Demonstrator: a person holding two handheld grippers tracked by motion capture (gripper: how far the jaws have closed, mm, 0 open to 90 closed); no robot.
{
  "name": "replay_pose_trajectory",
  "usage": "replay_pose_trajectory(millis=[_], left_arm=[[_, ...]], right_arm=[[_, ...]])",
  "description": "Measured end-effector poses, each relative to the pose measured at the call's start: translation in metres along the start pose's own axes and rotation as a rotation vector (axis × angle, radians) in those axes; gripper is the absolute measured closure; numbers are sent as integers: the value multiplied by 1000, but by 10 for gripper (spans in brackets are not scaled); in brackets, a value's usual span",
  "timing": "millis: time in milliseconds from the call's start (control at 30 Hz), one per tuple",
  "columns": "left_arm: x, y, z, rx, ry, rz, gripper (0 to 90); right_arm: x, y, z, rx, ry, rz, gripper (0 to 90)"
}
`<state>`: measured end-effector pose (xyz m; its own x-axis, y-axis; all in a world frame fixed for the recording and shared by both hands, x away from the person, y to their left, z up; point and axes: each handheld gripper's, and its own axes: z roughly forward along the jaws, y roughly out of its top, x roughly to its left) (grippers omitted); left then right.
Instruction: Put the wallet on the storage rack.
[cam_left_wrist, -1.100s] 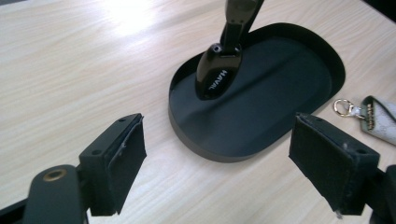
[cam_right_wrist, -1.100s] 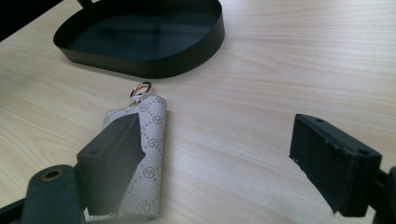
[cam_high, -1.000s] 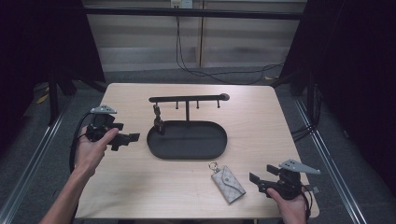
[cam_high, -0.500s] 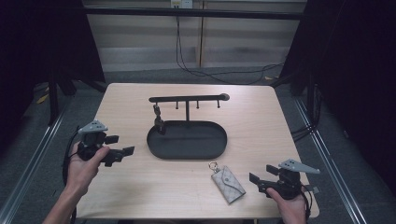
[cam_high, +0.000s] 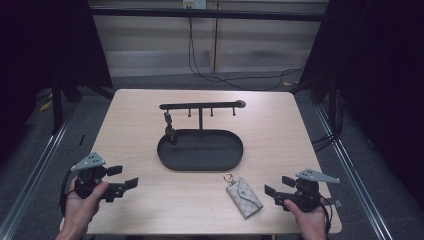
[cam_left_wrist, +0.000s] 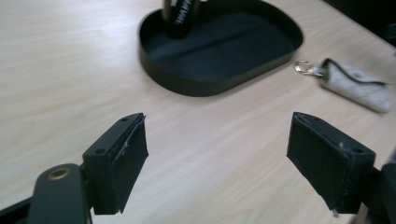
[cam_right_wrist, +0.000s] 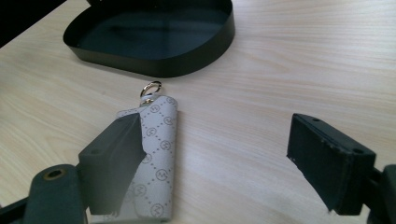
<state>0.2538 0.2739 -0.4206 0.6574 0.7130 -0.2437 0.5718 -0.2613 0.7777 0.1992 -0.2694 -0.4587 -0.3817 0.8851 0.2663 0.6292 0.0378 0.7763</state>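
Observation:
A grey patterned key pouch (cam_high: 244, 194) with a gold ring lies flat on the wooden table, in front of the black oval tray (cam_high: 200, 150). My right gripper (cam_high: 277, 185) sits just right of the pouch, open; its jaws have just been closing a little with nothing pinched between them. In the right gripper view the pouch (cam_right_wrist: 156, 154) lies ahead, by the left jaw of that gripper (cam_right_wrist: 215, 128). My left gripper (cam_high: 124, 176) hovers at the near-left, open and empty (cam_left_wrist: 217, 130), facing the tray (cam_left_wrist: 219, 46) and the pouch (cam_left_wrist: 355, 84).
A black T-shaped hook rack (cam_high: 200, 106) rises from the back of the tray, and a small dark item (cam_high: 169, 125) hangs from its left hook. Bare tabletop (cam_high: 140, 130) spreads to the left of the tray. Metal rails and cables run along the floor around the table.
My left hand has drawn back toward the table's near-left corner and sunk lower. The right hand and the pouch have kept still.

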Motion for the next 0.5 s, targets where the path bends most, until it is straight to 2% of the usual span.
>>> replay_pose_trajectory(millis=[67, 233, 367, 500], left_arm=[[-6, -3, 1, 6, -13, 23, 199], [-17, -11, 3, -10, -21, 46, 199], [-19, -15, 9, 34, -20, 64, 198], [-21, -22, 10, 48, -27, 72, 197]], right_arm=[[3, 2, 1, 10, 10, -9, 181], [9, 7, 1, 37, 39, -47, 189], [12, 13, 1, 48, 61, -56, 225], [17, 22, 0, 57, 72, -76, 230]])
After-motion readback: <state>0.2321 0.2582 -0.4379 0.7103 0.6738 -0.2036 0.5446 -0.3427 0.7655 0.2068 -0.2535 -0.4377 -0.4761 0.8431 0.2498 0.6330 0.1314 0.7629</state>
